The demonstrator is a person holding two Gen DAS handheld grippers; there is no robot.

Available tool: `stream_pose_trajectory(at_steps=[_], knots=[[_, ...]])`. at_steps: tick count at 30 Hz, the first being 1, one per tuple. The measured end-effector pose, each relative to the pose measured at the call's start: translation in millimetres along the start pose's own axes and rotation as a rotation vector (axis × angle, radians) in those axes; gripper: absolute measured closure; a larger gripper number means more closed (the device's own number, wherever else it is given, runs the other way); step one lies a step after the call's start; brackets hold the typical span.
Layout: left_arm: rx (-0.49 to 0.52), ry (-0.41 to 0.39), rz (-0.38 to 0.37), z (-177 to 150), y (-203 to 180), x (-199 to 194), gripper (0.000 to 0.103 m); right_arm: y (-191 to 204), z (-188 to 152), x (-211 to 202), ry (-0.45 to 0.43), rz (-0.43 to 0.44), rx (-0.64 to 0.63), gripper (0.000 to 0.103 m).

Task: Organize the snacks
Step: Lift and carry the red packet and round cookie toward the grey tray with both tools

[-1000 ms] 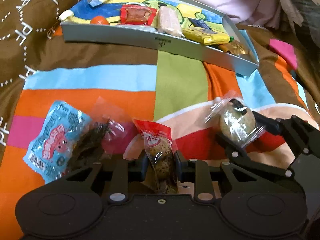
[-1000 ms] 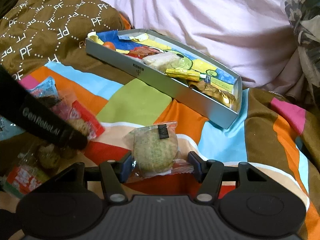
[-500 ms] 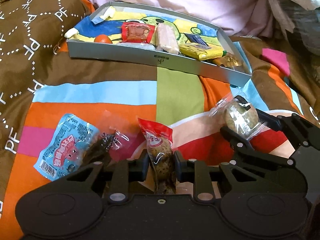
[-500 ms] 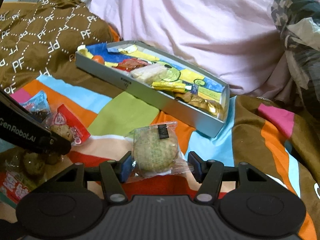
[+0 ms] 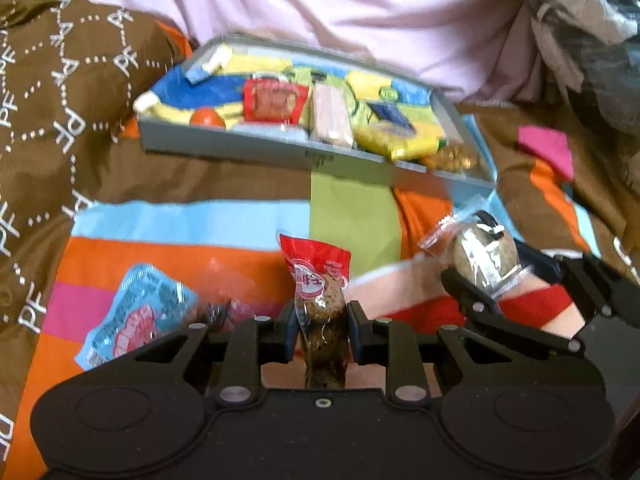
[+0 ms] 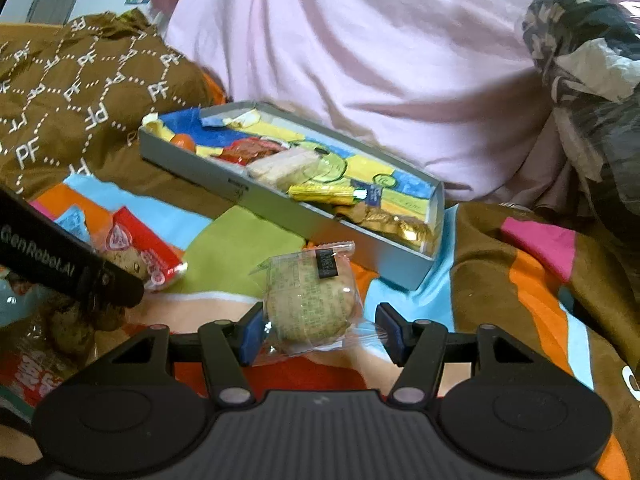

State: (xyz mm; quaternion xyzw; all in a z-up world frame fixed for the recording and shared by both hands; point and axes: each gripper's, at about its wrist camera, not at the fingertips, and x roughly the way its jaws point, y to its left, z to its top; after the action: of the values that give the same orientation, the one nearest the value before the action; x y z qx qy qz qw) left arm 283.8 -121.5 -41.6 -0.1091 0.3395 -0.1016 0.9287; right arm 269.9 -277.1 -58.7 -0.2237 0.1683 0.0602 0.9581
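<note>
My left gripper (image 5: 322,328) is shut on a clear snack packet with a red top (image 5: 316,276) and brown pieces inside; it stands upright between the pads. That packet (image 6: 136,248) and the left gripper (image 6: 76,268) also show at the left of the right wrist view. My right gripper (image 6: 320,334) is shut on a round pale pastry in a clear wrapper (image 6: 310,300), its pads pressing the wrapper's sides. In the left wrist view the pastry (image 5: 486,260) sits in the right gripper (image 5: 504,280). Beyond lies a shallow grey tray (image 5: 260,148) (image 6: 280,208) holding several snacks.
A blue packet (image 5: 136,320) and a dark snack in pink wrap (image 5: 218,312) lie on the striped blanket at lower left. Pink bedding (image 5: 320,12) rises behind the tray. A brown patterned quilt (image 5: 60,100) is bunched at left, and camouflage cloth (image 6: 580,40) at right.
Both views have tilted upward, so the tray sits lower in frame and more pink bedding shows. Each gripper has kept its snack.
</note>
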Motion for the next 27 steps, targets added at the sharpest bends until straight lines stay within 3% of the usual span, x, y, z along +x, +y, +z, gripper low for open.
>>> stream_pose_trajectory(at_steps=[7,15,27], knots=[[-0.069,-0.108,-0.019,27.8,0.9,-12.3,0.077,-14.0,0.9,-4.0,-0.124,-0.033,0.129,0.040],[-0.135,-0.249,-0.027,94.9,-6.6,-12.9,0.077,-31.2,29.0,8.7,-0.262,-0.077,0.198,0.039],[-0.191,-0.330,-0.038,174.9,-28.8,32.2,0.077,-79.6,66.8,63.5,-0.240,-0.110,0.349,0.039]])
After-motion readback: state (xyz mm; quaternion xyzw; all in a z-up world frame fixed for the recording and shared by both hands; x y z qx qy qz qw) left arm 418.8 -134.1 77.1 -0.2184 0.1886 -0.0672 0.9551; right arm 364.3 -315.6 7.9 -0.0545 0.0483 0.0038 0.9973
